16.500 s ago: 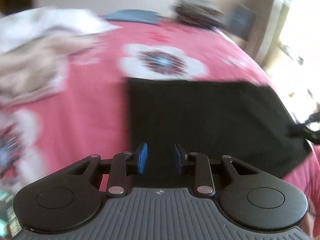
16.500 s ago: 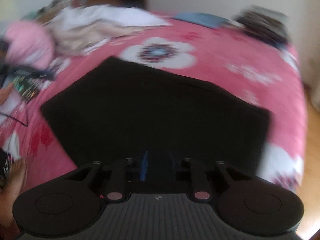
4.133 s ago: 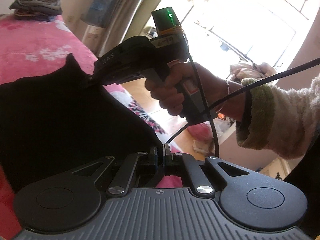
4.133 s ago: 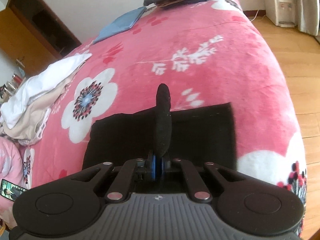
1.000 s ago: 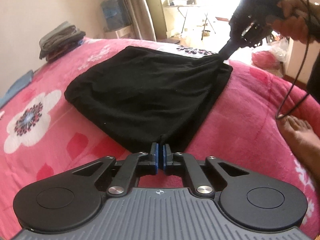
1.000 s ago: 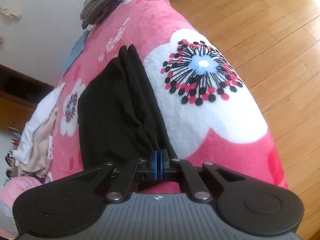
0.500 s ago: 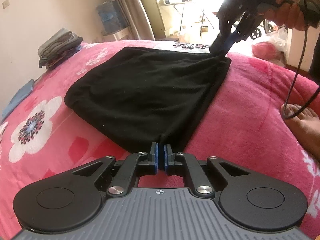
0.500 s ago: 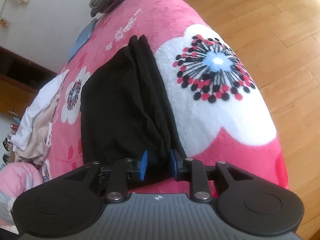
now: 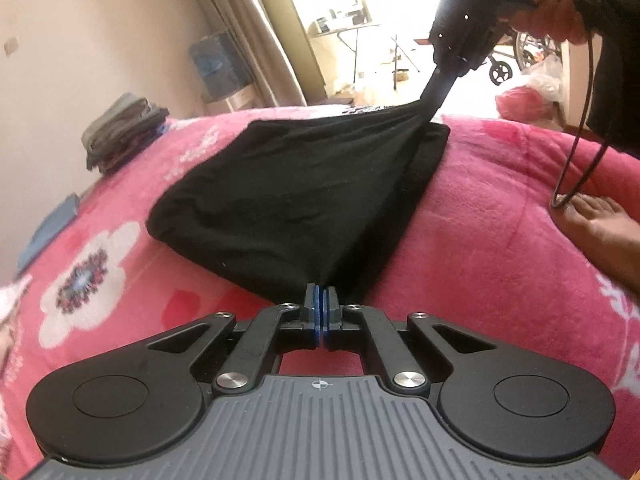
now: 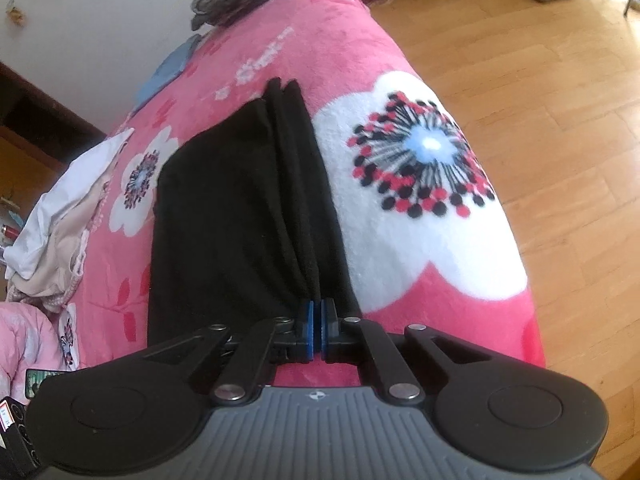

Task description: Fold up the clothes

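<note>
A folded black garment (image 9: 304, 184) lies on the bed's pink flowered blanket (image 9: 480, 248). My left gripper (image 9: 321, 292) pinches its near corner, and the jaws are closing tight on the cloth. In the left wrist view my right gripper (image 9: 431, 109), held by a hand, grips the far corner and lifts it slightly. In the right wrist view the right gripper (image 10: 318, 309) has its blue pads (image 10: 307, 312) closing on the stacked edge of the black garment (image 10: 232, 208), which stretches away across the blanket (image 10: 400, 248).
A stack of folded clothes (image 9: 120, 132) and a blue cloth (image 9: 48, 228) lie at the bed's far end. A heap of white and beige clothes (image 10: 60, 220) sits to the left. A bare foot (image 9: 600, 224) and a cable (image 9: 580, 160) rest on the bed. Wooden floor (image 10: 540, 80) lies beside it.
The right gripper's jaws stood slightly apart around the garment's edge half a second ago and have shut on it. The left gripper has kept its grip on the near corner.
</note>
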Action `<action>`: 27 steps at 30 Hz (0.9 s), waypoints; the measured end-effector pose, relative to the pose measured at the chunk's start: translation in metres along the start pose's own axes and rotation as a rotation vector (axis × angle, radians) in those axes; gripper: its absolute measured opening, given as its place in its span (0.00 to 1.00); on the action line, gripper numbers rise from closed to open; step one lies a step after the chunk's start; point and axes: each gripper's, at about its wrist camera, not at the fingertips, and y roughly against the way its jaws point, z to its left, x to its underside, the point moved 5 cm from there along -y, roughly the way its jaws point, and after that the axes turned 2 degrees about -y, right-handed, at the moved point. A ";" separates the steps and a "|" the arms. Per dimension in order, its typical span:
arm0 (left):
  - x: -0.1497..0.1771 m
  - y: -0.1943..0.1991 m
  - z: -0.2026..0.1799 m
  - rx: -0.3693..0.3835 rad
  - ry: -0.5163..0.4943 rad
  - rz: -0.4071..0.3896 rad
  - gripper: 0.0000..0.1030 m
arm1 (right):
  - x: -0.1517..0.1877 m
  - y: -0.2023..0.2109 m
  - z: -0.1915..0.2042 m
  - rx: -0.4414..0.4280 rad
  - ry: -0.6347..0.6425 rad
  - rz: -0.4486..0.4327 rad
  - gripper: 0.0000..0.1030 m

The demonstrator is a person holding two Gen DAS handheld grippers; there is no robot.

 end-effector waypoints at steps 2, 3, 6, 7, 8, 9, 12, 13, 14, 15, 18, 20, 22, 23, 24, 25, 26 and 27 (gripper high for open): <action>0.000 0.001 0.000 0.007 -0.009 0.001 0.00 | 0.001 0.002 0.002 -0.001 0.007 0.000 0.03; 0.001 0.000 0.000 0.010 -0.015 0.003 0.00 | 0.002 0.001 0.002 0.002 0.009 0.003 0.03; 0.003 -0.002 -0.002 0.017 -0.036 0.004 0.00 | 0.005 -0.004 -0.006 0.014 -0.019 0.021 0.03; 0.003 -0.002 -0.003 0.019 -0.042 0.001 0.00 | 0.006 -0.007 -0.009 0.018 -0.030 0.027 0.03; 0.003 -0.001 -0.003 0.021 -0.048 -0.003 0.00 | 0.006 -0.006 -0.009 0.018 -0.031 0.026 0.03; 0.003 0.000 -0.003 0.022 -0.052 -0.005 0.00 | 0.006 -0.005 -0.007 0.017 -0.019 0.021 0.02; 0.005 -0.003 -0.004 0.035 -0.049 0.005 0.00 | 0.004 -0.001 -0.005 0.025 0.013 0.015 0.02; 0.006 -0.005 -0.005 0.042 -0.055 0.008 0.00 | 0.004 -0.003 -0.007 0.033 0.016 0.016 0.02; 0.007 -0.008 -0.007 0.049 -0.060 0.012 0.00 | 0.004 -0.006 -0.010 0.041 0.019 0.018 0.02; 0.009 -0.010 -0.009 0.054 -0.065 0.017 0.00 | 0.004 -0.009 -0.013 0.050 0.022 0.019 0.02; 0.015 -0.017 -0.015 0.054 -0.089 0.020 0.00 | 0.006 -0.018 -0.021 0.069 0.022 0.030 0.03; 0.016 -0.016 -0.016 0.049 -0.093 0.022 0.00 | 0.008 -0.022 -0.023 0.079 0.025 0.034 0.03; 0.015 -0.013 -0.015 0.044 -0.091 0.025 0.02 | 0.008 -0.020 -0.021 0.076 0.039 0.034 0.06; 0.015 -0.012 -0.014 0.044 -0.083 0.030 0.05 | 0.008 -0.017 -0.019 0.081 0.052 0.036 0.12; 0.015 -0.010 -0.011 0.048 -0.065 0.039 0.08 | 0.007 -0.014 -0.018 0.089 0.070 0.040 0.21; 0.015 -0.008 -0.009 0.051 -0.045 0.048 0.13 | 0.005 -0.009 -0.018 0.102 0.090 0.037 0.25; 0.015 -0.005 -0.005 0.055 -0.018 0.055 0.15 | 0.003 -0.003 -0.018 0.116 0.107 0.026 0.32; 0.015 -0.002 -0.001 0.062 0.014 0.060 0.15 | 0.001 0.003 -0.018 0.130 0.123 0.015 0.34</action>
